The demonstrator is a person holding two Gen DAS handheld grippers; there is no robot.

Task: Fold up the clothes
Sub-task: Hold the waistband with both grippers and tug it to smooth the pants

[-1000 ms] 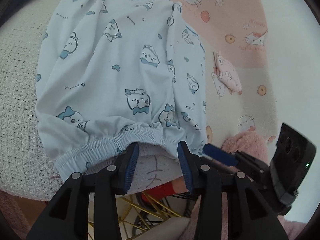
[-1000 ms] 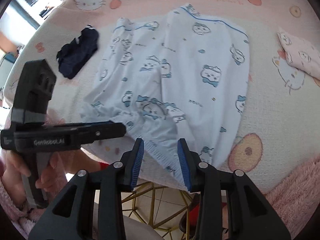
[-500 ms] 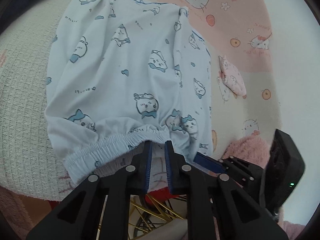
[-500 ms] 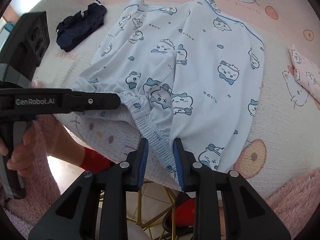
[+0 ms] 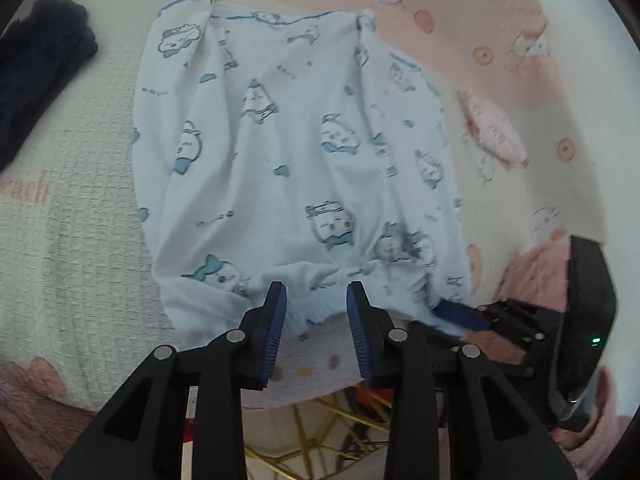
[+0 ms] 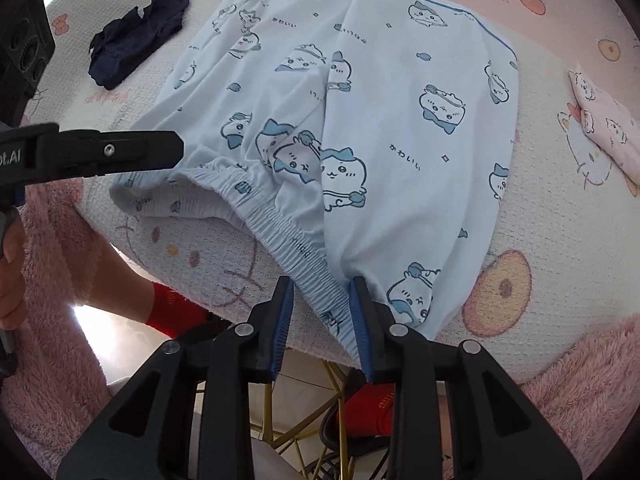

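Lying flat, mid-frame: blue shorts [image 6: 360, 92] — soft, floppy | best hold: stretchy waistband [image 6: 280, 232] (bottom middle) | left tongs [image 5: 316, 300] wide, empty | right tongs [image 6: 320, 292] straddle waistband — pinched? cannot tell

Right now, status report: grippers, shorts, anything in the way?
Left gripper open at waistband. Right gripper open, waistband between fingers. Shorts flat, unfolded. Navy garment lies clear.

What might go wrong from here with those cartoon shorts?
1. The left gripper and right gripper are both open around the elastic waistband, which gapes; closing may pinch only one layer.
2. The waistband sits at the edge of the tablecloth, so the pyjama shorts might slide off.
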